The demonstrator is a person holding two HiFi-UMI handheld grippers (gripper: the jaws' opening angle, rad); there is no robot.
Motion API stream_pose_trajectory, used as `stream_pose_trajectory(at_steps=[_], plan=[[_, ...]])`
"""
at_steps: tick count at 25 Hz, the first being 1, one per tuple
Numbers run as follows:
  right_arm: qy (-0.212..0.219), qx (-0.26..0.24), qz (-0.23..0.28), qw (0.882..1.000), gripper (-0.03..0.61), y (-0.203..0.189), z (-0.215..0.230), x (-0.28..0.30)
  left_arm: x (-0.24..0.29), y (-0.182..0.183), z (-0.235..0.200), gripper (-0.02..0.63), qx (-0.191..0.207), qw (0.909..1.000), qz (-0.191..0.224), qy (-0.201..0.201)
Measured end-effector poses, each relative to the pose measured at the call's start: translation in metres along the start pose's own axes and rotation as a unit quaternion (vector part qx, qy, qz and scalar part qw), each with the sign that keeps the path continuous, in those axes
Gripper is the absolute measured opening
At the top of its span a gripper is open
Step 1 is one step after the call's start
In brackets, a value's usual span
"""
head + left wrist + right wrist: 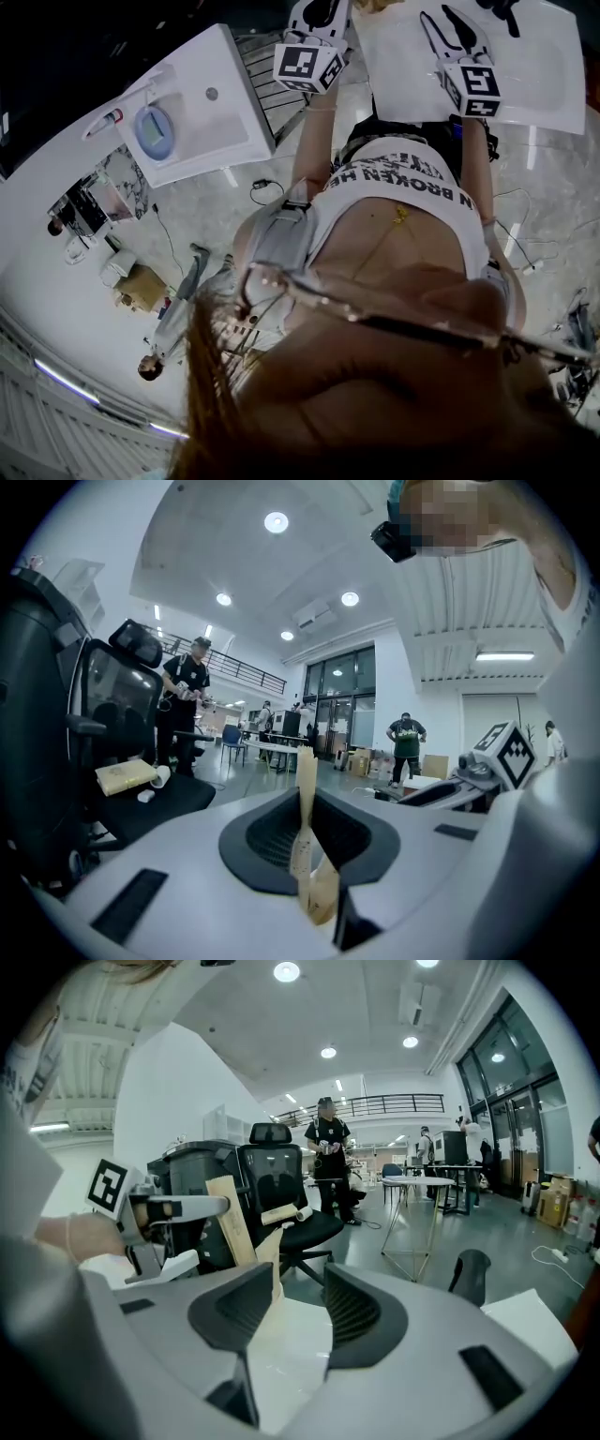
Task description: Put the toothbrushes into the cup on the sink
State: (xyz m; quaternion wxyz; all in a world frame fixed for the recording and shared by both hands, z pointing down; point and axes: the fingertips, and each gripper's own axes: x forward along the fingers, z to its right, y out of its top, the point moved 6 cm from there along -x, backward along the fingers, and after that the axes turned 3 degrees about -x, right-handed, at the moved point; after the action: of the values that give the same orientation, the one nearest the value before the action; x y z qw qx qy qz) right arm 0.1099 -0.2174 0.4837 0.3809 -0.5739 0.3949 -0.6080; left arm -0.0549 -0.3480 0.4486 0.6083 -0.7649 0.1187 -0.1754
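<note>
My left gripper (307, 803) is shut on a flat beige stick (302, 855), seemingly a toothbrush, which stands upright between its pads. The same stick (228, 1218) shows in the right gripper view at the left gripper's (173, 1208) tip, just beyond my right gripper's left jaw. My right gripper (300, 1274) is open, with only white tabletop between its jaws. In the head view both grippers are held up in front of the person: left gripper (314, 23), right gripper (457, 37). The white sink (220, 127) lies far left with a bluish round cup (155, 131) and a white, red-tipped stick (103, 121) on its rim.
A white table (534, 56) lies under the right gripper. A black office chair (286, 1199) and a dark bin (192, 1180) stand close by. People stand further off in the hall, near a round table (427, 1185). Cables (267, 187) trail on the floor.
</note>
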Motion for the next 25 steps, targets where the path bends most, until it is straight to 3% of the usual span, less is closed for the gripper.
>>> stream_pose_trajectory(at_steps=[11, 20, 25], plan=[[-0.002, 0.010, -0.015, 1.000, 0.168, -0.011, 0.000, -0.002, 0.021, -0.050, -0.011, 0.046, -0.004, 0.9989, -0.046, 0.007], [0.004, 0.009, -0.019, 1.000, 0.168, -0.012, -0.002, 0.003, 0.019, -0.057, -0.021, 0.048, -0.015, 0.9990, -0.040, 0.013], [0.012, 0.007, -0.019, 1.000, 0.169, -0.008, -0.003, 0.006, 0.015, -0.056, -0.022, 0.144, -0.024, 0.9988, -0.039, 0.017]])
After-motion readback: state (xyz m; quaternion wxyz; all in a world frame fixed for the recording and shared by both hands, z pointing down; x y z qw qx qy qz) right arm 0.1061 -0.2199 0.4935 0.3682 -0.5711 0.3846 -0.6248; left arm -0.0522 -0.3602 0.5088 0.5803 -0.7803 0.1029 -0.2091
